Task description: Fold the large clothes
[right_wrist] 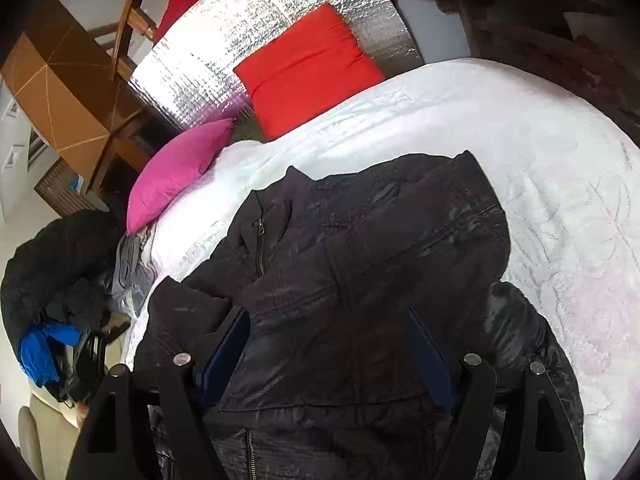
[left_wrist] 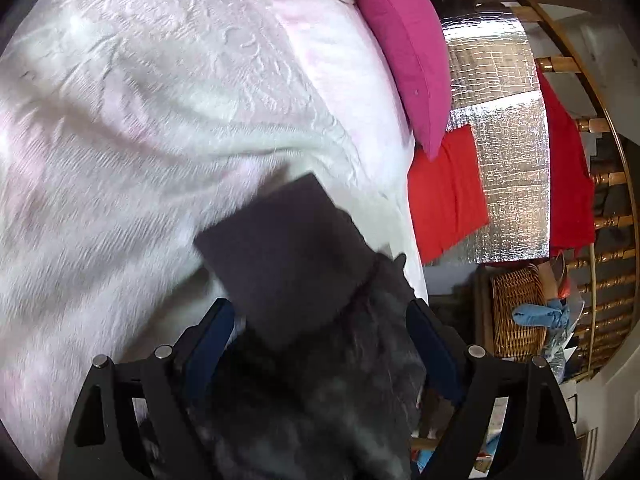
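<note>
The jaws of the left gripper (left_wrist: 320,328) stand wide, blue pads apart, with a dark sleeve cuff of the black jacket (left_wrist: 288,256) lying loose between them and touching neither pad as far as the blurred left wrist view shows. The jaws of the right gripper (right_wrist: 328,344) also stand wide, held over the jacket (right_wrist: 360,264) with its quilted body spread between and under the fingers; whether the pads touch the cloth cannot be told.

Just ahead of the right jaws the jacket lies on the bed's white blanket (right_wrist: 540,184), zip up the front, collar pointing away, one sleeve folded across toward the left of the jaws. Beyond the collar the blanket runs on to a pink cushion (right_wrist: 180,168) at the far left and a red cushion (right_wrist: 308,68) farther off, leaning on a silver foil panel (right_wrist: 224,48).

Ahead of the left jaws the blanket (left_wrist: 160,140) fills the view, with the pink cushion (left_wrist: 404,52) far ahead to the right, and a wicker basket (left_wrist: 516,312) to the right of the jaws.
</note>
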Demonstrator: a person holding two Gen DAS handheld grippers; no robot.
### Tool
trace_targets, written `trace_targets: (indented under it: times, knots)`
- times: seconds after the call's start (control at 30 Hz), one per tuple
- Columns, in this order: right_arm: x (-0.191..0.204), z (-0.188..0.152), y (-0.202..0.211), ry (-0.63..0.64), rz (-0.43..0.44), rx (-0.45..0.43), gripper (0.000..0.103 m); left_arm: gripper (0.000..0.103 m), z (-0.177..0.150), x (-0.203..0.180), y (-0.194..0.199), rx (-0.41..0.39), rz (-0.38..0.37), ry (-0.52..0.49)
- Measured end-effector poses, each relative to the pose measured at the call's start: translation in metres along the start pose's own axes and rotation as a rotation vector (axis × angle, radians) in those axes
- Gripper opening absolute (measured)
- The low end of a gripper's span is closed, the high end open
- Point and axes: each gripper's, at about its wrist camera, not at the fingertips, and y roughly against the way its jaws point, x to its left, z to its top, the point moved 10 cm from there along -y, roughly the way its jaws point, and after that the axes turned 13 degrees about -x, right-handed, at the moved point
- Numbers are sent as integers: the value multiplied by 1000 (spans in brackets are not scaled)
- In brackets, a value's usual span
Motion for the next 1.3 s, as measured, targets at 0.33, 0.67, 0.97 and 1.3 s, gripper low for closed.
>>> trace_targets:
  times: [0.33,0.67,0.97,1.3]
  knots:
    - [0,1,-6,31,-27,-20,82,24,4,-28,-4,-27,20,-158]
    - [-22,16,9,-41,-59,-71,82,11,-90,-174,38,-25,-242,-606]
    - [-46,30,24,-109,-72,-102,82,71,-233,-184,3,258,-211,-903]
    - [-43,26,20,-222,64,-36,82,83,-177,-181,26,234,-267,-754]
